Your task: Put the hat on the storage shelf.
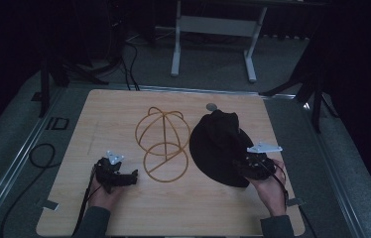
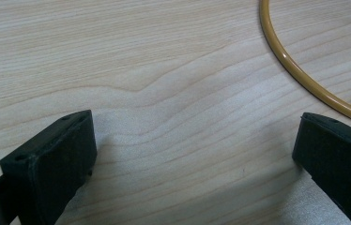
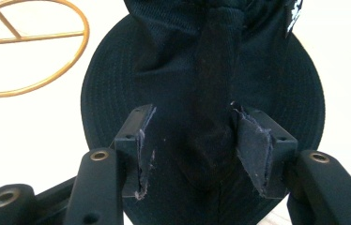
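A black cap (image 1: 218, 144) lies on the right half of the wooden table (image 1: 114, 114), its brim toward the person. To its left stands a gold wire hat frame (image 1: 163, 144), a dome over a round base ring. My right gripper (image 1: 243, 166) is low over the cap's near right side. In the right gripper view, my right gripper (image 3: 192, 140) is open, its worn pads (image 3: 253, 145) on either side of a raised fold of the cap (image 3: 202, 61). My left gripper (image 1: 133, 177) rests open on bare wood (image 2: 194, 154), just left of the frame's base ring (image 2: 295, 75).
A small grey round disc (image 1: 212, 106) lies at the table's far edge behind the cap. Black cables (image 1: 39, 153) loop on the floor at the left. A white stand with two legs (image 1: 213, 29) is beyond the table. Tape tabs (image 1: 48, 204) mark the near corners.
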`<state>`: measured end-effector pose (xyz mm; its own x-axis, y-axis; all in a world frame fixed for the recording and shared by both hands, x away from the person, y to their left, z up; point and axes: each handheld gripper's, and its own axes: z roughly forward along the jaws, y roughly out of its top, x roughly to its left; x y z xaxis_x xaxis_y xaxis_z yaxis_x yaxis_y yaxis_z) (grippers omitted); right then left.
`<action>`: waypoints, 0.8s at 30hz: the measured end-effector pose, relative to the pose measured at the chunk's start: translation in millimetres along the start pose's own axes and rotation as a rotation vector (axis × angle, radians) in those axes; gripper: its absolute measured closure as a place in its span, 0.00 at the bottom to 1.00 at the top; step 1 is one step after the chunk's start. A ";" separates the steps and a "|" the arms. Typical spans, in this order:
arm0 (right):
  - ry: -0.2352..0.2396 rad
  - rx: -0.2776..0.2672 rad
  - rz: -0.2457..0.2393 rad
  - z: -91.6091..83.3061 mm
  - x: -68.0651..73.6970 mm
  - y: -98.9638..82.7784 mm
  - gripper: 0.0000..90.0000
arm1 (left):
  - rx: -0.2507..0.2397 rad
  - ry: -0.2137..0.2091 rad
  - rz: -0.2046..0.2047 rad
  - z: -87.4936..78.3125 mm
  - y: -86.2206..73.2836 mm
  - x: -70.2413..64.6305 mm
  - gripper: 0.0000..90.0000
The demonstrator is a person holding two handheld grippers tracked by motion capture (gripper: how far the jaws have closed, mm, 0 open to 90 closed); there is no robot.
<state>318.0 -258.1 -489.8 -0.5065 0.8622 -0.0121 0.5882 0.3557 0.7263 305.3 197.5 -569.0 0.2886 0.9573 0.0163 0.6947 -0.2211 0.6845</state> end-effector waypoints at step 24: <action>0.036 0.024 -0.027 5.9 5.1 20.4 0.45 | -0.002 0.001 -0.004 0.1 0.0 -0.3 0.00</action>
<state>331.1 -244.3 -479.1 -0.5447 0.8386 -0.0068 0.5888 0.3881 0.7090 305.3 197.2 -569.1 0.2855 0.9583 0.0144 0.6944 -0.2172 0.6860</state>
